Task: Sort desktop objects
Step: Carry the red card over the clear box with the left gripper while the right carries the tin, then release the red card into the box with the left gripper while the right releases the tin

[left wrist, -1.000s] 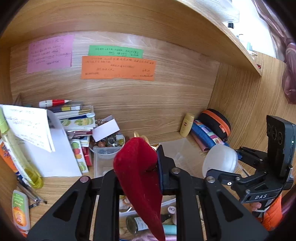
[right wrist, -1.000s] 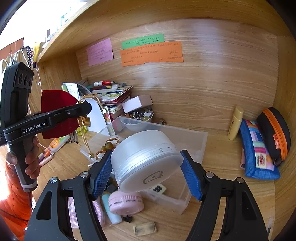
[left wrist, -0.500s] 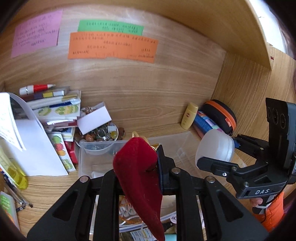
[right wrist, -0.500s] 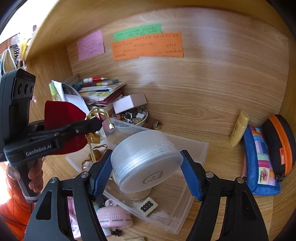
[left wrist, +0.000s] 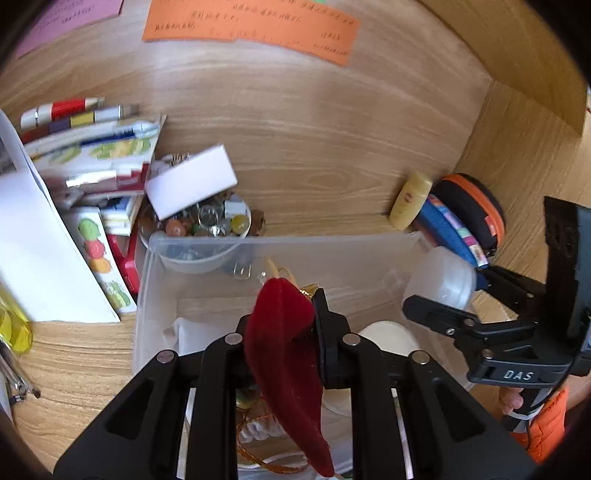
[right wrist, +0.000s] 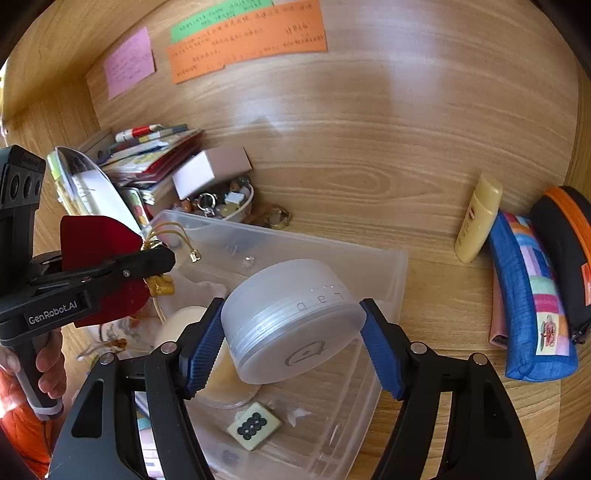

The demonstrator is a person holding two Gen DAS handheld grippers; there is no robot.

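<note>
Left gripper (left wrist: 295, 325) pinching red pouch (left wrist: 284, 354) over clear bin (right wrist: 384, 280). Right gripper (right wrist: 291, 332) clamped on frosted jar (right wrist: 291, 317), also above bin. In bin: tile (right wrist: 255, 424), cream lid (right wrist: 184, 321), white cloth (left wrist: 188, 332). Bowl (left wrist: 199, 254) of trinkets behind bin.

Home study desk alcove: wooden tabletop (right wrist: 443, 229) enclosed by panels, sticky notes (right wrist: 247, 40) on the back wall, stacked books (left wrist: 92, 147), pencil cases (right wrist: 532, 295).

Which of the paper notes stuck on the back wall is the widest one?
The orange note. It spans more of the wall than the green note above it or the pink note at left.
</note>
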